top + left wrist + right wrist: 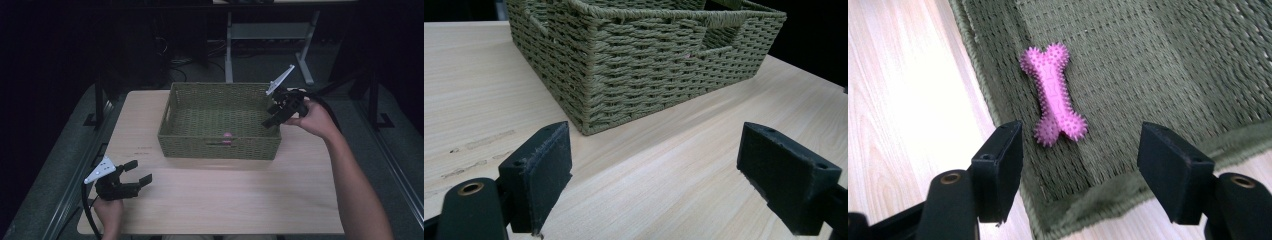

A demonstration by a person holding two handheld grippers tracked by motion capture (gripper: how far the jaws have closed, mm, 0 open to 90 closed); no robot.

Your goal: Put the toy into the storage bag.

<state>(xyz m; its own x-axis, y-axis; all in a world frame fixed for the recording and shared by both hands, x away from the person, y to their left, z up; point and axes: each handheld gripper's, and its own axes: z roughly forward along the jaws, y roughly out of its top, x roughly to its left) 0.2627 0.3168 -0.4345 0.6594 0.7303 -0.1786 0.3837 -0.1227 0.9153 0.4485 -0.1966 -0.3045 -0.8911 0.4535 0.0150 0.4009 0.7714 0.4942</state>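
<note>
Inside the green woven basket (218,148) lies a spiky pink bone-shaped toy (1054,95); the right gripper (274,116) hovers over the basket's right end, jaws spread. Left gripper (138,172) rests low on the pale wooden tabletop (240,200), jaws spread, dark room beyond.

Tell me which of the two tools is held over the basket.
The right tool, held above the green woven basket at its right end. The left tool is over the bare table, nearer the person.

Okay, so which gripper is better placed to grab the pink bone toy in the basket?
The right gripper: it hangs open over the basket, aimed at the pink bone toy. The left gripper sits at the table's near corner.
</note>
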